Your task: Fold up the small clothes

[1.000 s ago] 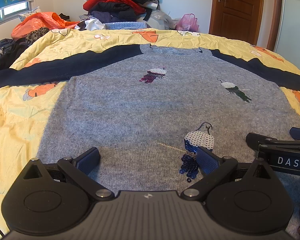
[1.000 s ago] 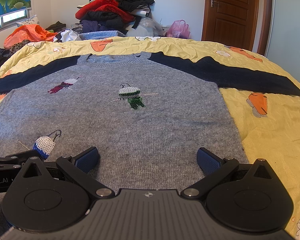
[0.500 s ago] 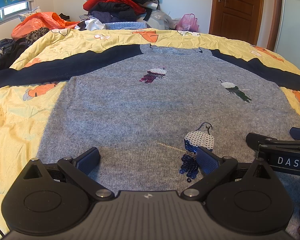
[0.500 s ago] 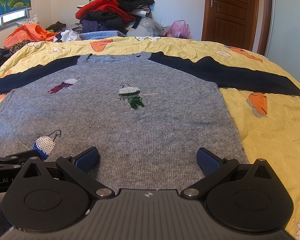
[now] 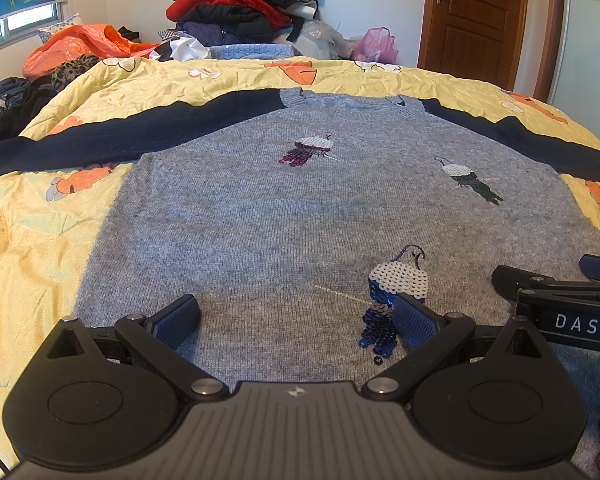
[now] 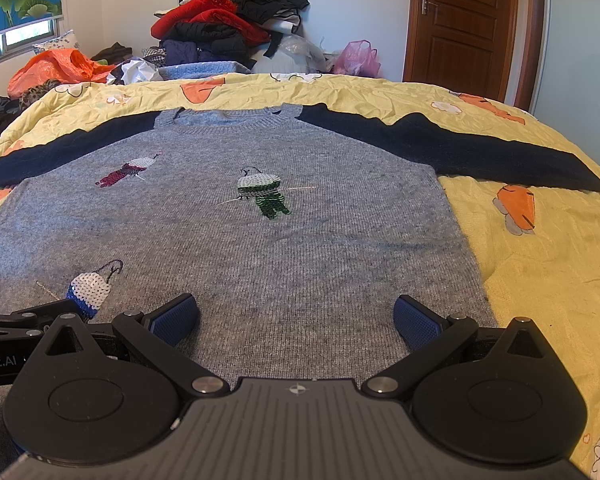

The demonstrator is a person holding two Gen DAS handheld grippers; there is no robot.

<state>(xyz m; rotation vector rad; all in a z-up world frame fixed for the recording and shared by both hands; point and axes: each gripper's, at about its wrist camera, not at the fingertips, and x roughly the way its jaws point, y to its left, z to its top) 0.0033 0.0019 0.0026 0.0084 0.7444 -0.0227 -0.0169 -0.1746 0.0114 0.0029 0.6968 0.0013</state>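
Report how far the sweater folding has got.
Done: the grey sweater lies flat, face up on the yellow quilt, both navy sleeves spread outward. In hand: nothing; the left gripper and right gripper are open, poised near the hem. Left: every fold, since no sleeve or edge is turned in yet.

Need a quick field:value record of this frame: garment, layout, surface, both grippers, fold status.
garment: grey sweater with navy sleeves and three sequin motifs
layout: flat, front up, sleeves spread out to both sides
surface: yellow printed bedspread
left gripper: open, fingers over the sweater's near edge, holding nothing
right gripper: open, over the near edge, holding nothing
background: pile of clothes, wooden door
fold status: no fold made yet
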